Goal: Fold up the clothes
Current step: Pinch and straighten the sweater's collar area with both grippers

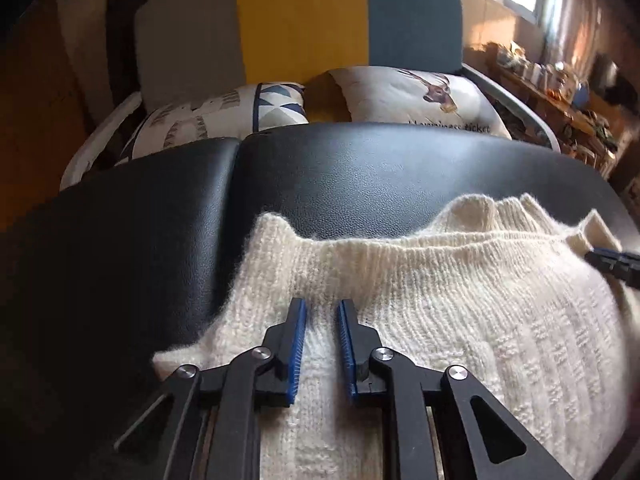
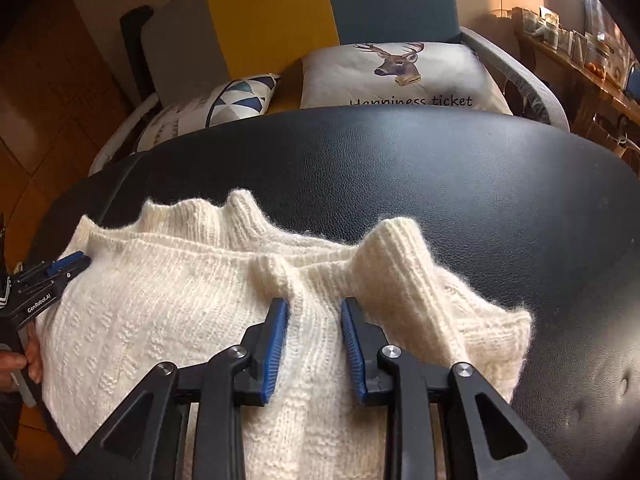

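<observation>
Right wrist view first: the right gripper [image 2: 314, 306] has its blue-padded jaws spread apart, nothing pinched between them, tips resting on or just above the cream knit sweater [image 2: 180, 308] near its far, bunched edge. From the left wrist camera, the left gripper [image 1: 322, 308] is likewise released, its jaws parted over the knit close to the sweater's left border. The sweater lies partly folded on a black padded bench [image 2: 400, 160], with a ribbed cuff or collar piece [image 2: 394, 248] humped up just beyond the right gripper. What worries me from where I stand: the yarn is fuzzy and loosely knitted, so the ridged pads could snag a strand or take only the top layer, and the fold would then drag open instead of turning over cleanly. The leather-like top looks slick, so a one-sided pull may slide the whole garment toward the near edge, where part of it seems to hang over already, though the fisheye bend makes that hard to judge. As for writing, the left gripper's body, seen at the edge of the right wrist view, reads "GenRobot.AI". Behind the bench, a white deer cushion [image 2: 400, 76] on a grey, yellow and teal sofa [image 2: 272, 20] reads "Happiness ticket"; a triangle-patterned cushion [image 2: 236, 100] beside it carries no words.
</observation>
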Motion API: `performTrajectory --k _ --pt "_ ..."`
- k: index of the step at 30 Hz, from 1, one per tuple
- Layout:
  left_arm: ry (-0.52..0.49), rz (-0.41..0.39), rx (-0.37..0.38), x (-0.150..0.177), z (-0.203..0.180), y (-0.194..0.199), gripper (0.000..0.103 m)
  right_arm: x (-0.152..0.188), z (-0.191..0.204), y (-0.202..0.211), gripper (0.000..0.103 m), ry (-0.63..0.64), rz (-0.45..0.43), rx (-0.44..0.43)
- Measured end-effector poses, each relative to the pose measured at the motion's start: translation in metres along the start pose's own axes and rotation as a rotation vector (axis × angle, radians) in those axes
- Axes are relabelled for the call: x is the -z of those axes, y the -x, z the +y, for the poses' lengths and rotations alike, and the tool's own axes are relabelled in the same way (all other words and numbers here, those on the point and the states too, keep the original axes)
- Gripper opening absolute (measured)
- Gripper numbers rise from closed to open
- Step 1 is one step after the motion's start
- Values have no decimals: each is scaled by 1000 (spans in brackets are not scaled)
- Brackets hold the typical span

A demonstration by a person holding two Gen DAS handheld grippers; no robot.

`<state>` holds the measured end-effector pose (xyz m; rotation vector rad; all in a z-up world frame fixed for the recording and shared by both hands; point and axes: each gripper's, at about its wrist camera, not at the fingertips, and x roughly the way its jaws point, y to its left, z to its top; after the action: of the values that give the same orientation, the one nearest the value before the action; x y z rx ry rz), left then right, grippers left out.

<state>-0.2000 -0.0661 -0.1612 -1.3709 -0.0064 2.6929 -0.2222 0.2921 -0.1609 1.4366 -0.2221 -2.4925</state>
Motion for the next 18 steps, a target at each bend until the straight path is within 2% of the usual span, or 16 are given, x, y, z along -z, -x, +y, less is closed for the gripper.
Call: performTrajectory --k 2,5,7,9,11,13,14,16,18 --pt "17 -20 68 0 -1 11 12 0 -3 5 29 -28 -5 -33" --pt "-21 -6 186 -11 -15 18 13 1 0 20 29 -31 -39 -95" --pt "-75 30 219 -19 -32 13 22 3 5 27 30 -7 -45 -114" --pt "-138 80 215 -24 -52 1 25 5 10 31 31 28 -34 -82" --pt "-197 115 175 -23 -69 -14 25 6 8 33 31 48 -27 -39" --pt "-233 112 135 -21 -78 -20 24 7 2 34 31 44 -26 -3" --pt "-249 107 123 -20 -81 -22 21 7 -2 34 31 38 -27 28" --pt "-260 88 102 -18 -84 -21 8 10 -9 29 31 29 -11 64" --pt "-218 48 84 -17 -80 -17 5 15 -15 22 31 27 16 79"
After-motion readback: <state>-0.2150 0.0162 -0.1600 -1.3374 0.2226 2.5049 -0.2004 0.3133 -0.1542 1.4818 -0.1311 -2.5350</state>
